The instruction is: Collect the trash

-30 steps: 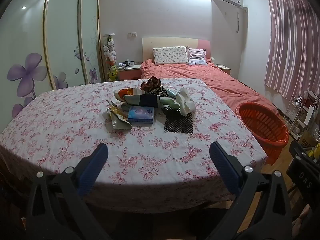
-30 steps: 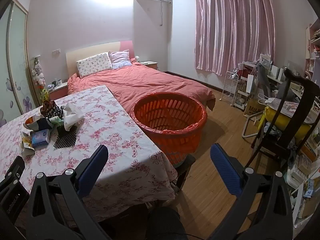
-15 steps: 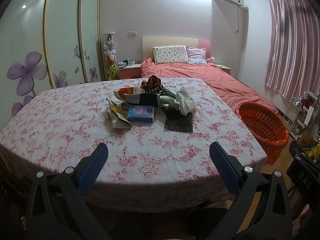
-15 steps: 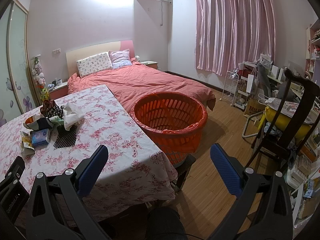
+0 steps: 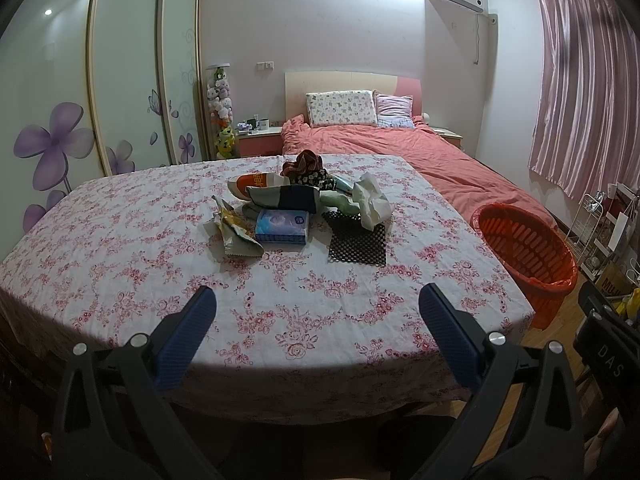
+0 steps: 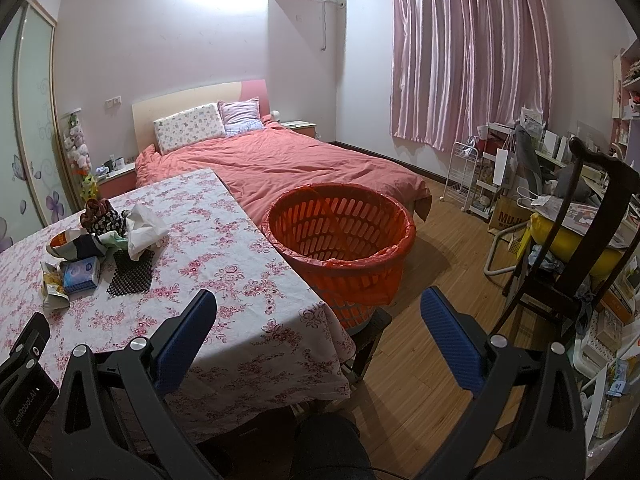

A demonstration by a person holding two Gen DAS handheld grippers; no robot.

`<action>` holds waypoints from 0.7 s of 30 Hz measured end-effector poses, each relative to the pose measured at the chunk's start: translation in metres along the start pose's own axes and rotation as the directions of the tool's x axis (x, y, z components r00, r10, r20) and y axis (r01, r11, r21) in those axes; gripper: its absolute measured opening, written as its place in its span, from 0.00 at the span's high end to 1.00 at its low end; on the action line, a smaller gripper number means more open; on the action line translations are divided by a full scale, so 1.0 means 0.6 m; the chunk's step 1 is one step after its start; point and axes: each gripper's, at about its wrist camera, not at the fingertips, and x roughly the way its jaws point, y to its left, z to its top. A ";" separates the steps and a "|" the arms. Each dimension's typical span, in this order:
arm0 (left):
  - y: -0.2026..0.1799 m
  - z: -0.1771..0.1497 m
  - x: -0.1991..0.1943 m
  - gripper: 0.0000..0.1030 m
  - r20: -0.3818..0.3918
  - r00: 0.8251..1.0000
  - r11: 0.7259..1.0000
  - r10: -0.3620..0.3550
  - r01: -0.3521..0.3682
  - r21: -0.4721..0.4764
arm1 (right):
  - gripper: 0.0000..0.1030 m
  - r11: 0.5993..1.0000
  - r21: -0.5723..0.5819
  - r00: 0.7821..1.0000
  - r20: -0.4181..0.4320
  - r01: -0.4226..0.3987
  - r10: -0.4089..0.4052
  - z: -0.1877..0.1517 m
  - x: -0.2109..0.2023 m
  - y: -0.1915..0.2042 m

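A pile of trash lies mid-table on the floral tablecloth (image 5: pixel 120 248): a blue tissue pack (image 5: pixel 282 226), a crumpled snack wrapper (image 5: pixel 234 232), a black mesh mat (image 5: pixel 358 240), a white crumpled tissue (image 5: pixel 370 200), an orange-white wrapper (image 5: pixel 256 182) and dark cloth (image 5: pixel 306 168). The pile also shows in the right wrist view (image 6: pixel 100 248). An orange basket (image 6: pixel 340 244) with a red liner stands beside the table's right edge (image 5: pixel 528 252). My left gripper (image 5: pixel 316 332) is open and empty over the table's near edge. My right gripper (image 6: pixel 318 330) is open and empty, near the table's corner and the basket.
A bed with a red quilt (image 6: pixel 288 164) lies behind the table. A dark wooden chair (image 6: pixel 580 248) and cluttered shelves (image 6: pixel 500 172) stand at the right. A wardrobe with flower decals (image 5: pixel 120 92) is at the left. Wooden floor (image 6: pixel 440 272) lies right of the basket.
The left wrist view has shifted very slightly, with the table a little lower in frame. The right gripper and the trash have not visibly moved.
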 end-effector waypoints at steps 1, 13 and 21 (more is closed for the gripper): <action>0.000 0.000 0.000 0.04 0.000 1.000 1.000 0.000 0.000 0.000 | 0.02 1.000 0.000 1.000 0.000 0.000 0.000 0.000 0.000 0.000; 0.000 0.000 0.000 0.04 -0.002 1.000 1.000 -0.001 0.001 -0.001 | 0.02 1.000 -0.001 1.000 -0.002 0.001 -0.001 0.000 0.001 0.002; 0.000 0.000 0.000 0.04 -0.004 1.000 1.000 -0.001 0.001 -0.001 | 0.02 1.000 -0.001 1.000 -0.003 0.001 -0.001 0.000 0.002 0.002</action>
